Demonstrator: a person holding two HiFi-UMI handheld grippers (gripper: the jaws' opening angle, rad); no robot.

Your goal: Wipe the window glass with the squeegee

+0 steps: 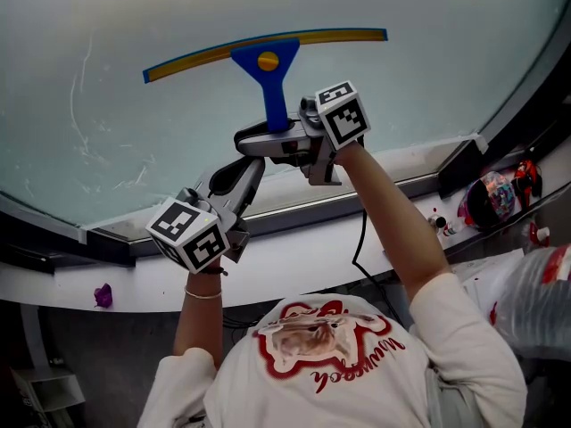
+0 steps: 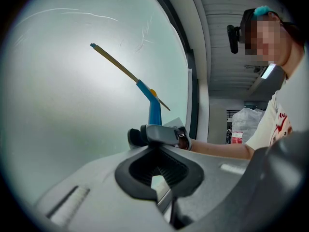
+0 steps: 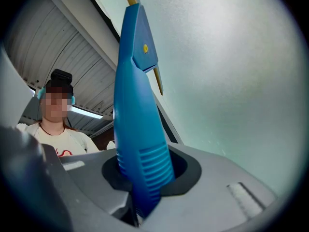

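Right gripper (image 1: 278,137) (image 3: 140,199): the jaws are closed on the ribbed lower end of the handle of the blue squeegee (image 1: 270,68) (image 2: 154,111) (image 3: 139,124), which is held upright.
Left gripper (image 1: 249,170) (image 2: 159,185): the jaws are drawn almost together, with only a thin slit left between them, and nothing is held. It is raised just below and to the left of the right gripper. Contact between the two cannot be made out.
Squeegee: the handle is pointed up the window glass (image 1: 419,78) (image 2: 67,110) (image 3: 236,76). The yellow-edged blade (image 1: 205,54) is set across the top and laid against the pane, with its left end lower than its right.
Glass: pale streaks (image 1: 86,119) are seen to the left of the blade.
Plastic bag (image 1: 538,300) (image 2: 243,121): it is placed at the right, beside the person. Something red is seen through it, but what it is cannot be told, and the bag is cut off by the edge of the head view.
Round dark thing (image 1: 491,200): it is set at the right end of the sill (image 1: 294,259), with coloured stuff in or on it that is too small to name.
Sill, other things: a small bottle (image 1: 439,222) is stood near the right forearm, and a small purple lump (image 1: 103,295) lies at the left end, its kind not made out.
Cable (image 1: 359,250): it is hung down across the sill, and its lower end is hidden behind the person's shoulder.
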